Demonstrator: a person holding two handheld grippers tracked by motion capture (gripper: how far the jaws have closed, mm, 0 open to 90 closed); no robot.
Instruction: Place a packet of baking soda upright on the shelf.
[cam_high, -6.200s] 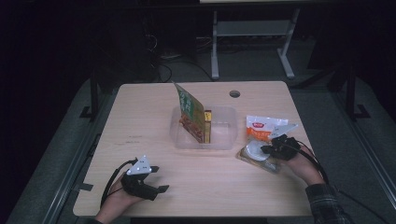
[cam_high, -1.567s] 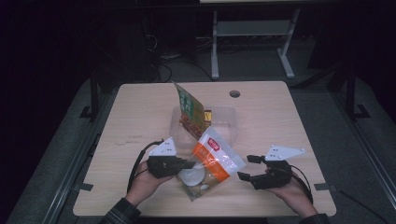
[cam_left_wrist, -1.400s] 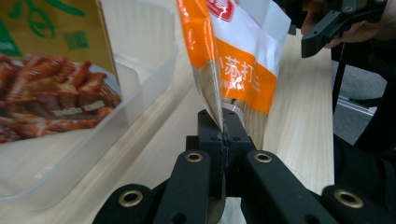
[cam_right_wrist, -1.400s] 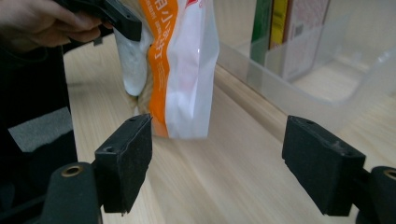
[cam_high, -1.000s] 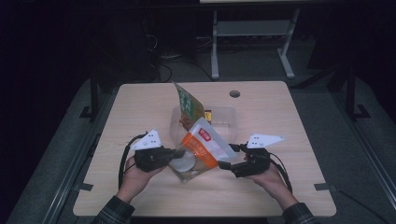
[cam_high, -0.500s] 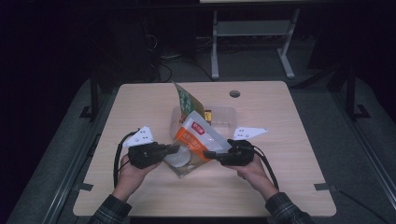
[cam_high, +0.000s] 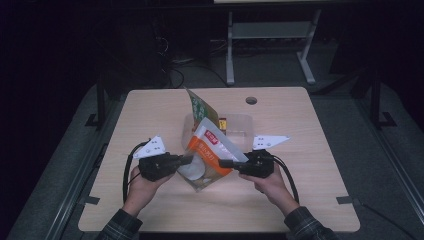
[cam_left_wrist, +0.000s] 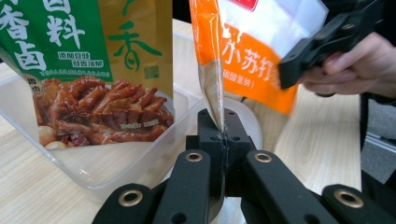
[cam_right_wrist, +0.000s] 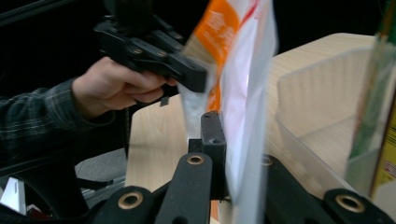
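Left hand-held gripper (cam_high: 186, 160): jaws clenched on the left edge of the orange-and-white pouch (cam_high: 212, 152). Right hand-held gripper (cam_high: 223, 163): jaws have just been closing and now pinch the pouch's opposite edge. Pouch hangs tilted between the two, lifted off the surface (cam_high: 300, 150), just in front of the clear plastic bin (cam_high: 240, 122). Green-and-yellow packet (cam_high: 197, 107) stands leaning in the bin. White disc (cam_high: 192, 171) sits below the pouch.
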